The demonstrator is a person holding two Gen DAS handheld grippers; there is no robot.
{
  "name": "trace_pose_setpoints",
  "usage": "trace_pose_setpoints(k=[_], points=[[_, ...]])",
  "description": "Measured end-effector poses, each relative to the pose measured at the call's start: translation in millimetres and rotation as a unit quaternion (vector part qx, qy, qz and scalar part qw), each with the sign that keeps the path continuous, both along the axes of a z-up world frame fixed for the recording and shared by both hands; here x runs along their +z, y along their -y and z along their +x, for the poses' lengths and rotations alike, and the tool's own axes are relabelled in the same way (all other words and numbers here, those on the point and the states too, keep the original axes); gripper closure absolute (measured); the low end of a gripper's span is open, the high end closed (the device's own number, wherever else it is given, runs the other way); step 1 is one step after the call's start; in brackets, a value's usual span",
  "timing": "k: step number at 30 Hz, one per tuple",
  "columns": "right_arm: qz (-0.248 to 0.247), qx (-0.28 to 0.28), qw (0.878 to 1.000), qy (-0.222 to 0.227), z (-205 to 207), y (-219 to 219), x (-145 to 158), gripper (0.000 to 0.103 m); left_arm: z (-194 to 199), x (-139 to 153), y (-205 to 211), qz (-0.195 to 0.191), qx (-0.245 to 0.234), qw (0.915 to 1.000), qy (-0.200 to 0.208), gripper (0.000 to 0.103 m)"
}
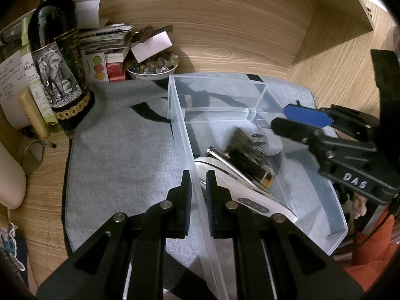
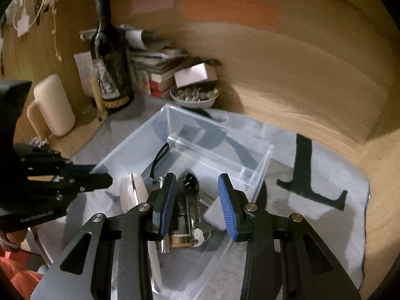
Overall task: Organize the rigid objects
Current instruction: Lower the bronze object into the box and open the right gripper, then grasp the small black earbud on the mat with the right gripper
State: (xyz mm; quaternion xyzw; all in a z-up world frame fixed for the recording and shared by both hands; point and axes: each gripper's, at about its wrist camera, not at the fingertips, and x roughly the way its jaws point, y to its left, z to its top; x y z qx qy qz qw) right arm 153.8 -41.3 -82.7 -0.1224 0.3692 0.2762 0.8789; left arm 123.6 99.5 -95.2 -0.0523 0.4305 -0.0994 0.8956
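A clear plastic bin (image 1: pixel 180 135) (image 2: pixel 175 115) stands on a grey mat. Inside lie a white handheld device (image 1: pixel 232 182) (image 2: pixel 130 192), a dark bottle with a gold band (image 1: pixel 250 162) (image 2: pixel 182 237), a black round item (image 2: pixel 191 181) and a smaller clear box (image 1: pixel 260 97) (image 2: pixel 225 150). My left gripper (image 1: pixel 199 190) is shut on the bin's left wall, one finger on each side. My right gripper (image 2: pixel 197 200) (image 1: pixel 295 122) is open and empty, hovering over the bin's contents.
A dark wine bottle (image 1: pixel 57 70) (image 2: pixel 110 60) stands at the back left by a stack of papers and boxes (image 1: pixel 107 45). A white bowl of small stones (image 1: pixel 152 67) (image 2: pixel 195 97) sits behind the bin. A cream mug (image 2: pixel 52 105) stands left. Wooden walls enclose the desk.
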Motion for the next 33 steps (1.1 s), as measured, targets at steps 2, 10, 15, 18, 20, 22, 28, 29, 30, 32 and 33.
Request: trace_pose_setpoints(k=[2, 10, 15, 18, 20, 22, 28, 29, 30, 32, 33], points=[[-0.002, 0.002, 1.0, -0.005, 0.1, -1.4, -1.8, 0.071, -0.2, 0.0, 0.4, 0.001, 0.0, 1.0, 0.0, 0.093], [0.014, -0.018, 1.0, 0.008, -8.0, 13.8, 9.4, 0.071, 0.1, 0.1, 0.7, 0.002, 0.0, 1.0, 0.0, 0.093], [0.023, -0.058, 0.998, 0.021, -16.6, 38.4, 19.0, 0.062, 0.0, 0.1, 0.8, 0.001, 0.0, 1.0, 0.0, 0.093], [0.017, -0.1, 0.994, 0.031, -24.4, 61.6, 23.3, 0.06, 0.2, 0.2, 1.0, 0.001, -0.002, 1.0, 0.001, 0.093], [0.013, -0.134, 0.99, 0.032, -29.6, 80.0, 24.3, 0.058, -0.1, 0.1, 1.0, 0.001, -0.001, 1.0, 0.001, 0.093], [0.004, -0.17, 0.985, 0.032, -36.5, 100.4, 23.5, 0.057, -0.1, 0.1, 1.0, 0.001, -0.002, 1.0, 0.001, 0.093], [-0.026, -0.259, 0.965, 0.006, -58.0, 151.3, 9.1, 0.057, 0.1, -0.2, 0.7, 0.001, -0.003, 1.0, 0.002, 0.093], [-0.03, -0.27, 0.962, -0.002, -62.4, 157.9, 3.9, 0.057, 0.1, -0.1, 1.2, 0.002, -0.004, 1.0, 0.002, 0.093], [-0.032, -0.276, 0.961, -0.009, -64.6, 162.1, 0.0, 0.057, 0.1, -0.1, 1.5, 0.003, -0.004, 1.0, 0.002, 0.093], [-0.032, -0.286, 0.957, -0.032, -70.5, 169.2, -11.8, 0.056, 0.2, -0.1, 1.5, 0.003, -0.005, 1.0, 0.003, 0.093], [-0.031, -0.29, 0.955, -0.047, -73.4, 171.2, -19.6, 0.055, 0.0, -0.1, 1.5, 0.003, -0.004, 1.0, 0.003, 0.093]])
